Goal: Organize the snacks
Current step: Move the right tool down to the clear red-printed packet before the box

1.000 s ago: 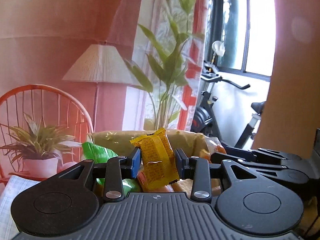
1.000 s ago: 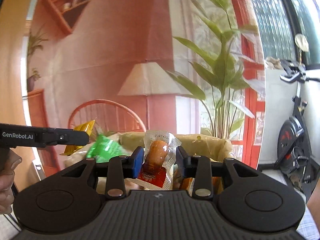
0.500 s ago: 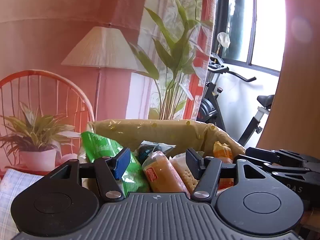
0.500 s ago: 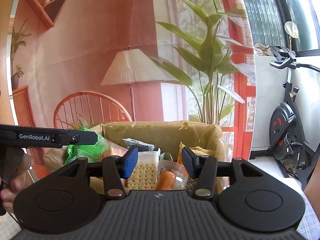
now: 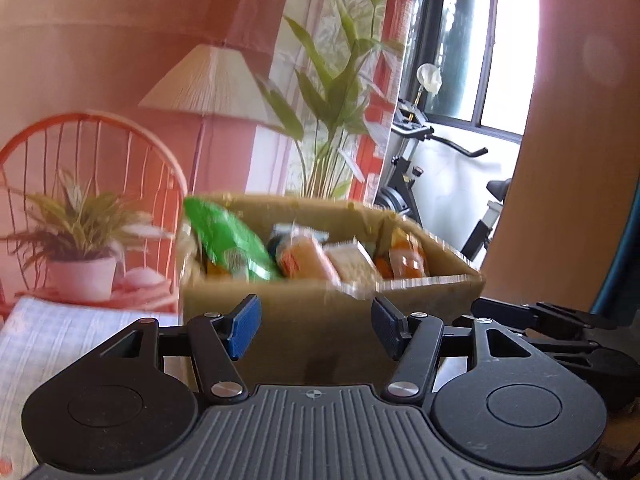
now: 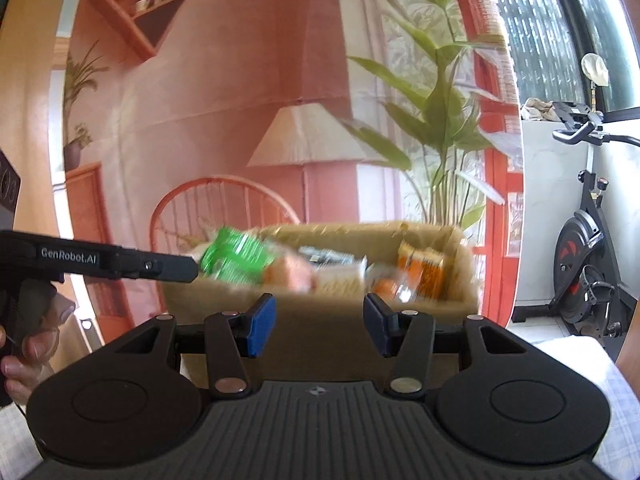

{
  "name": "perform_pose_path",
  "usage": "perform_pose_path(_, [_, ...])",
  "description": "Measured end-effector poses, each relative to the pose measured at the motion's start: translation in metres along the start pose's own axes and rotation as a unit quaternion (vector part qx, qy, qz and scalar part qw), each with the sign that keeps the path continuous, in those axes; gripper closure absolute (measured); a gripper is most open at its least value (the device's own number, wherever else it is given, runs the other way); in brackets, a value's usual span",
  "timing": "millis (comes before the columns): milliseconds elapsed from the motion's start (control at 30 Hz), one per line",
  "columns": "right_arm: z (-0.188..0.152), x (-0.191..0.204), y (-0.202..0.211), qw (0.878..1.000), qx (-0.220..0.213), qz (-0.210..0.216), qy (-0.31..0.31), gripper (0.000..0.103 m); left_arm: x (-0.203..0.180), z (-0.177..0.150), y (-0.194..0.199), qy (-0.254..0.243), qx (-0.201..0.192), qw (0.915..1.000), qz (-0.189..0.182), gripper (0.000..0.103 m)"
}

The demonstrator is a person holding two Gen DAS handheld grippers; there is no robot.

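A brown cardboard box (image 5: 320, 312) stands ahead, holding several snacks: a green packet (image 5: 228, 240), a wrapped bun (image 5: 304, 260), crackers (image 5: 348, 260) and an orange packet (image 5: 404, 256). My left gripper (image 5: 316, 330) is open and empty, level with the box's front wall and short of it. In the right wrist view the same box (image 6: 320, 316), green packet (image 6: 236, 256) and orange packet (image 6: 424, 268) appear blurred. My right gripper (image 6: 316, 326) is open too, with nothing between its blue pads. The left gripper (image 6: 120, 262) reaches in from the left, held by a hand (image 6: 36, 344).
The box sits on a pale checked cloth (image 5: 60, 332). Behind it hangs a printed backdrop (image 6: 240, 100) of a lamp, chair and plants. An exercise bike (image 6: 588, 260) stands at the right by the window. The right gripper (image 5: 540, 320) lies beside my left one.
The left gripper let go of a yellow packet and the right one a clear-wrapped sausage. Both opened, then drew back and down from above the box to before its front wall.
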State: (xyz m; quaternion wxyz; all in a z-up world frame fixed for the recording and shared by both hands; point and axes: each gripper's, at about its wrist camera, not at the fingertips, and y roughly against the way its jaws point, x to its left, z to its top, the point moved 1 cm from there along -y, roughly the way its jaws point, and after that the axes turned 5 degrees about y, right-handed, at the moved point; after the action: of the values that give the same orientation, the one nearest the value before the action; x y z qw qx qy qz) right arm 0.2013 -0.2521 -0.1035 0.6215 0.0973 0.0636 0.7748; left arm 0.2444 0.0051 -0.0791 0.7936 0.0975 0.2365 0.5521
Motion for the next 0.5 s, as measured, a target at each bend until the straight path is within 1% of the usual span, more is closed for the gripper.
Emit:
perform_pose_path(200, [-0.033,0.009,0.003,0.999,0.037,0.011,-0.024,0.051,0.012,-0.031,-0.002,0.017,0.028,0.9994,0.015,0.039])
perform_pose_path(367, [-0.06,0.013,-0.01,0.996,0.082,0.018,-0.034,0.051,0.024,-0.053,-0.013,0.027,0.046,0.998,0.033,0.04])
perform_pose_path(500, [-0.082,0.019,-0.025,0.992,0.119,0.024,-0.032,0.051,0.031,-0.069,-0.024,0.036,0.069,0.9962,0.039,0.04])
